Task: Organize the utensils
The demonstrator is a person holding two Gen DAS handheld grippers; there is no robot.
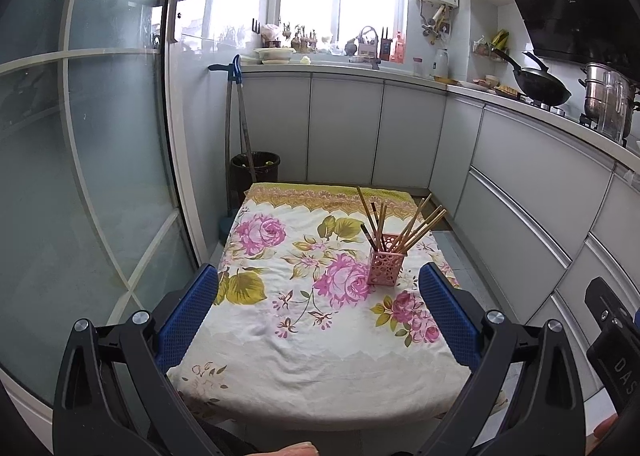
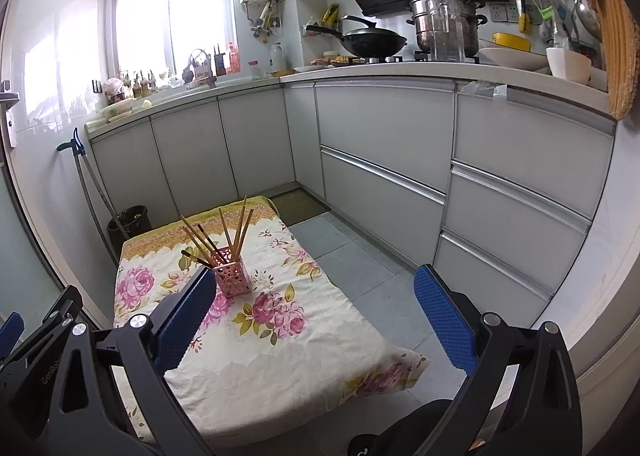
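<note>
Looking at the holder: small pink square plastic holder with a punched lattice of round holes [image 1: 387,259], standing upright on the desk, toward its far right part in the left wrist view.
Chopsticks: bunch of thin wooden chopsticks [image 1: 416,221], a few with dark tips, all standing inside the pink holder and fanning out at different angles, so the utensils are already in there.
Desk cover: soft, slightly wrinkled white cloth with big pink roses, olive leaves and a yellow-pink lace-pattern border [image 1: 304,336], draped over the low desk with scalloped print near the front edge.
Left gripper [image 1: 318,276]: black plastic arms with round silver bolts, blue pads with a fine grid texture [image 1: 188,314]; jaws spread wide, nothing between them but bare cloth, touching nothing that I can see.
Right gripper [image 2: 316,284]: same build, blue textured pads [image 2: 446,320]; jaws wide apart and empty. Its left pad overlaps the pink holder [image 2: 232,276] in the right wrist view, but the holder stands farther back, not gripped.
Writing: "GenRobot"-ish pale lettering on the black arm at lower left of the right wrist view, hard to read fully; "DAS" on a black part at the right edge of the left wrist view.
Surroundings: glossy grey-white cabinet fronts with metal handle strips [image 2: 384,143], grey floor tiles [image 2: 352,264].
</note>
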